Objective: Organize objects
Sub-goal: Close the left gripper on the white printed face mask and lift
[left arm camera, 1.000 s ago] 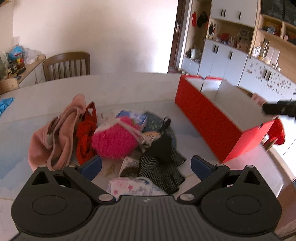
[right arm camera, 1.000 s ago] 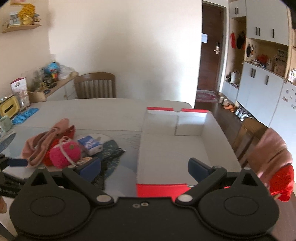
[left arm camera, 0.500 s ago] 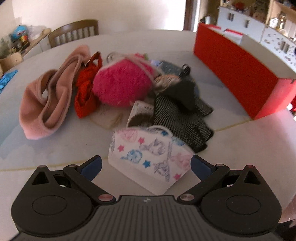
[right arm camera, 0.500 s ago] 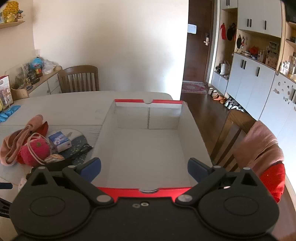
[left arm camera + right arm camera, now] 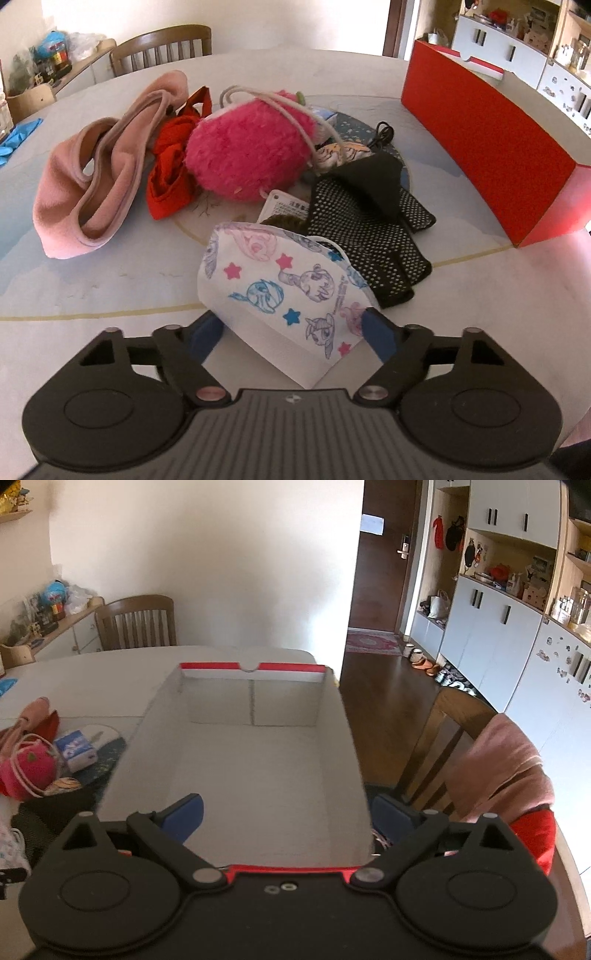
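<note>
White printed mask [image 5: 284,291] lying between the spread-apart left gripper [image 5: 291,332] fingers; thin fabric risking slipping. Right gripper [image 5: 288,808] hovering unclosed, holding nothing.

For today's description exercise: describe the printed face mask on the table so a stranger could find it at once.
Start at the red box on the table, then go to the clutter pile beside it. The face mask lies at the pile's near edge, between the open left gripper's fingers. Only it is white, with cartoon ponies and stars; the dotted black gloves adjoin it.
</note>
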`<state>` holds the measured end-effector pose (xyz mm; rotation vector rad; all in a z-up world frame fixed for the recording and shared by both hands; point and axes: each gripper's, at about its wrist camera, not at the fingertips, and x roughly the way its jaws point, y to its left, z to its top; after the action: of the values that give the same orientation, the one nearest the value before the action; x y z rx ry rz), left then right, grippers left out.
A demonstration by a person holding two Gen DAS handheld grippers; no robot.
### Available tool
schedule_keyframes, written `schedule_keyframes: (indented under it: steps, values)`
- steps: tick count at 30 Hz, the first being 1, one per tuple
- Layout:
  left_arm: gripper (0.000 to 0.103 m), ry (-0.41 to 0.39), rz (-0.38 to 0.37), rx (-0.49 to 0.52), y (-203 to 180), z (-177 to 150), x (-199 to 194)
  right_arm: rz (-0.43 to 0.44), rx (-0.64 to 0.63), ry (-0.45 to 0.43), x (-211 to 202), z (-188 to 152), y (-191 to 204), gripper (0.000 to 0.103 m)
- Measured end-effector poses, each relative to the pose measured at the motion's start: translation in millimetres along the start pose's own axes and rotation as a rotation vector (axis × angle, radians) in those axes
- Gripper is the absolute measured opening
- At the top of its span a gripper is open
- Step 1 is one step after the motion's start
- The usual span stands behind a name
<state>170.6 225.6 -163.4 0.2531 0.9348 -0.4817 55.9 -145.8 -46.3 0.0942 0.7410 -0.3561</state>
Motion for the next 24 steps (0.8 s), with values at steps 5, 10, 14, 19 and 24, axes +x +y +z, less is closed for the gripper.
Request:
schedule_keyframes:
  steps: [5,10,14,19,24]
  values:
    - [0.055,-0.015,-0.02,-0.023,-3.7,-2.2,-6.0,-0.031,0.043,0.08,24.3,5.8,-19.7,0.082]
    - [0.035,-0.03,-0.034,-0.06,-6.0,-3.5,-10.0,-0.04,0.024,0.13,40.8,4.9,-24.5,0.074]
    - [0.024,-0.044,0.002,-0.061,-12.8,-5.4,-16.6,-0.018,0.018,0.154,48.0,3.4,-28.1,0.062]
    - [0.016,-0.058,-0.013,-0.102,-13.2,-3.8,-25.9,0.016,0.004,0.167,53.3,4.6,-33.7,0.04]
    - [0.014,-0.073,-0.061,-0.136,-15.5,2.8,-42.1,0.029,0.0,0.185,56.4,5.4,-41.0,0.024]
